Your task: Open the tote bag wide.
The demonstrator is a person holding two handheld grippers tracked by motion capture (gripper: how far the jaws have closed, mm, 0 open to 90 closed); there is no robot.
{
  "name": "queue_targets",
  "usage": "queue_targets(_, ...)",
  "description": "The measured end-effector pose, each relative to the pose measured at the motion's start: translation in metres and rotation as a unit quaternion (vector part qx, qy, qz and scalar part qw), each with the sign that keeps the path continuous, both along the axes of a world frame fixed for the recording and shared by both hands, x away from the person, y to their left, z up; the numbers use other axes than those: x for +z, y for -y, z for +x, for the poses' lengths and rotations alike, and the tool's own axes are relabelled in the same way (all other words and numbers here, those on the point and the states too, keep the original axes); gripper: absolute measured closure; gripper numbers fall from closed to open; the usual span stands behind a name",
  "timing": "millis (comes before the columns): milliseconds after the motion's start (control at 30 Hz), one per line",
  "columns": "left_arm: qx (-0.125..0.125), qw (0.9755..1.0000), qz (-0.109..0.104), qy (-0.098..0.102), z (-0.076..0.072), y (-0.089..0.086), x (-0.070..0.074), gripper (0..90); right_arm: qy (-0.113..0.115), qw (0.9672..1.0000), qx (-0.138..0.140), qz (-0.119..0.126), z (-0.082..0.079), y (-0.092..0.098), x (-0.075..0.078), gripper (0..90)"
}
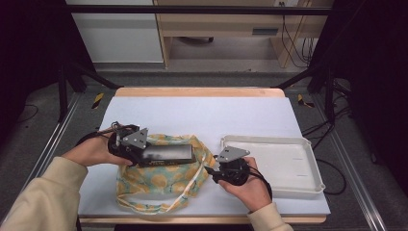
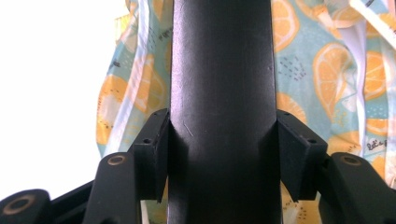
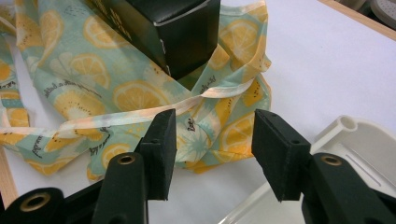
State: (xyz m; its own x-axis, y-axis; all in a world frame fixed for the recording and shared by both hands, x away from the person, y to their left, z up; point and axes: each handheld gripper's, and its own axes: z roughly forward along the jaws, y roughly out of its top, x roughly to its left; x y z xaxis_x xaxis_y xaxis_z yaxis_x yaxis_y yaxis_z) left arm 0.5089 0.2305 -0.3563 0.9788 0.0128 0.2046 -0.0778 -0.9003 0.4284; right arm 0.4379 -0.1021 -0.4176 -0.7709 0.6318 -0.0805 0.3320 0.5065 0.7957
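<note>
A long black box [image 1: 166, 154] hangs just above a crumpled cloth bag [image 1: 159, 185] printed with lemon slices on teal. My left gripper [image 1: 144, 155] is shut on the box's left end. In the left gripper view both pads press the sides of the box [image 2: 219, 93], with the bag [image 2: 322, 70] behind it. My right gripper [image 1: 211, 171] stands open at the bag's right edge. In the right gripper view its jaws [image 3: 212, 149] are spread apart with nothing pressed between them. Beyond them lie the bag [image 3: 116, 93] and its pale strap [image 3: 140, 116], with the box's end [image 3: 173, 32] above.
A shallow white tray [image 1: 284, 166] lies on the right side of the white mat [image 1: 202, 115], close beside my right gripper; its rim [image 3: 355, 135] shows in the right gripper view. The table's wooden edge runs along the back and front.
</note>
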Motion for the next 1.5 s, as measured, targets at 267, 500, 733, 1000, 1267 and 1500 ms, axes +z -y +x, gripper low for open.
queue_targets(267, -0.001, 0.9999, -0.014, 0.005, -0.001, 0.002, 0.016, 43.0, -0.003, 1.0, -0.002, -0.002, -0.001, 0.011, 0.004, 44.2)
queue_targets(500, 0.0, 0.9995, -0.031, 0.009, -0.002, 0.012, 0.03, 43.0, -0.025, 0.9997, 0.0, 0.003, 0.0, 0.033, 0.01, 29.7)
queue_targets(733, -0.01, 0.9996, -0.024, 0.011, -0.003, 0.034, 0.039, 43.0, -0.028, 0.9996, 0.009, -0.001, 0.001, 0.05, 0.015, 24.1)
queue_targets(1000, -0.023, 0.9992, -0.031, 0.011, -0.004, 0.062, 0.043, 43.0, -0.046, 0.998, 0.041, -0.013, 0.002, 0.062, 0.029, 15.0)
queue_targets(1267, -0.033, 0.9991, -0.025, 0.008, -0.004, 0.085, 0.042, 43.0, -0.04, 0.997, 0.048, -0.047, 0.002, 0.076, 0.043, 15.8)
queue_targets(1500, -0.039, 0.9991, -0.019, 0.0, -0.002, 0.105, 0.037, 43.0, -0.036, 0.9958, 0.056, -0.063, 0.003, 0.086, 0.055, 15.6)
